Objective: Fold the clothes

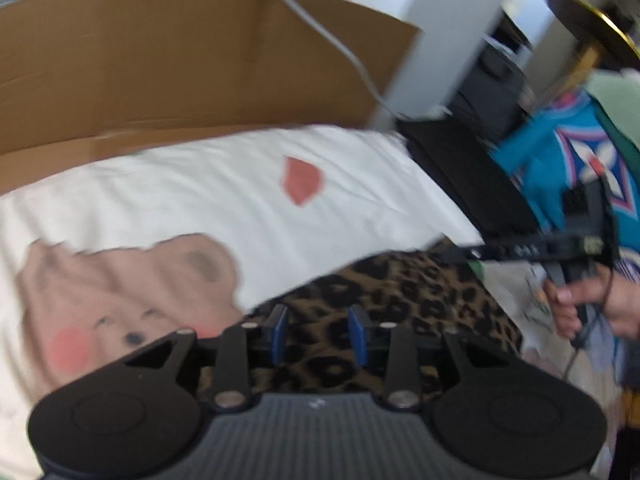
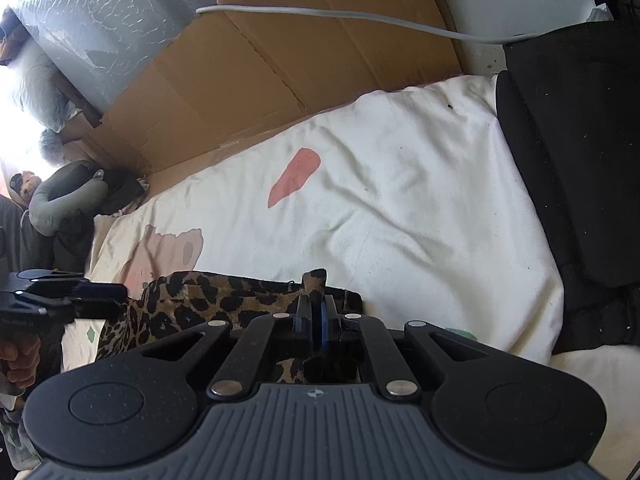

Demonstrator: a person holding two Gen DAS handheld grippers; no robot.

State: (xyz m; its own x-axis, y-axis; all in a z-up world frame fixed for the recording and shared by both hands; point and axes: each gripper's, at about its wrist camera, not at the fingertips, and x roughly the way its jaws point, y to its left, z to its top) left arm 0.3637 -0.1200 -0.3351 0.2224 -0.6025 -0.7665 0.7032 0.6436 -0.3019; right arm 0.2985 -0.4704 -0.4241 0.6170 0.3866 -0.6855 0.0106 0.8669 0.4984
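I see the leopard-print garment (image 2: pixel 224 300) lying on the bed's cream bear-print sheet (image 2: pixel 400 200), near its front edge, its long axis running side to side across my right wrist view. My right gripper (image 2: pixel 318 312) has its fingers pressed narrow on an upturned corner of the fabric, which pokes up just past the blue pads (image 2: pixel 320 320). My left gripper (image 1: pixel 320 330) hangs over the same garment (image 1: pixel 392 292) with its fingers (image 1: pixel 280 328) set wide, nothing between them; whether they touch the cloth I cannot tell, as this view is blurred by motion. In the left wrist view the right gripper (image 1: pixel 464 253) enters from the right, gripped by a hand (image 1: pixel 580 304). A flattened cardboard sheet (image 2: pixel 260 64) stands along the far edge of the bed, with a grey cable (image 2: pixel 340 16) draped across it, and a black cushion (image 2: pixel 576 160) bounds the right side. Between these the sheet lies open and bare. The garment's near part is hidden under both gripper bodies.
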